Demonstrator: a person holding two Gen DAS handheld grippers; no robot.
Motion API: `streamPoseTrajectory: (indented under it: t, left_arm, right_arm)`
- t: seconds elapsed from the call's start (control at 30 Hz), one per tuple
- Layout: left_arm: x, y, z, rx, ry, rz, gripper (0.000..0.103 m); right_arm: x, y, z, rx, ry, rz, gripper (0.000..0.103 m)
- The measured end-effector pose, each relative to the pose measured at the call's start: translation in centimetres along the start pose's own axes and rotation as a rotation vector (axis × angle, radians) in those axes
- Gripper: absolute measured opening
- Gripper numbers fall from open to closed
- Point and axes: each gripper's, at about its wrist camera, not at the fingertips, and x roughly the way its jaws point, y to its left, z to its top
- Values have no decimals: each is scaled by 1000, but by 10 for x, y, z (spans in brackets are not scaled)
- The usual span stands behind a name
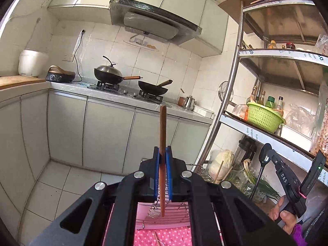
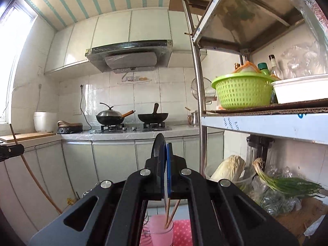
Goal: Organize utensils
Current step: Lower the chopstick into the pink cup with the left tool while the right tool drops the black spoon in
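Note:
My left gripper (image 1: 163, 153) is shut on a brown wooden utensil handle (image 1: 163, 131) that stands upright between the blue pads, raised above a wire rack (image 1: 164, 213) on a pink dotted cloth (image 1: 164, 235). My right gripper (image 2: 165, 153) is shut on a black spoon (image 2: 158, 149), its bowl edge-on above the pads. The spoon (image 1: 264, 157) and the right gripper body (image 1: 287, 180) also show in the left wrist view at right. Below the right gripper a pink cup (image 2: 162, 232) holds wooden chopsticks (image 2: 171, 213).
A counter (image 1: 131, 96) with stove and two woks (image 1: 108, 73) lies ahead. A metal shelf rack (image 2: 256, 121) stands at right with a green basket (image 2: 243, 91), bottles, cabbage (image 2: 229, 168) and scallions (image 2: 291, 186).

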Motion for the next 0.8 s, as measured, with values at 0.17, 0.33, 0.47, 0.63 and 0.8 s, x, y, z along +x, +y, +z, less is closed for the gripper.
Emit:
streamPoseTrajectory:
  t: [0.17,0.33,0.47,0.63,0.8]
  left_arm:
    - [21,1,14,27,-22,46,5]
    - [57,0,10,59,5,71,5]
    - [87,5,-4,76,42,96,5]
    - [118,14,-30,67,118,103,5]
    - [136,21,-52,49,177,100,5]
  right_arm:
    - [30,4,0,-25,-68,-44,2]
    - [60,8,-14,-57,-99,-68,2]
    - [75,9,-22,-87,-123,-93,2]
    - [90,6,-29,-113,-140,-117,2]
    - [100,7,-46,-136,-125,-116,2]
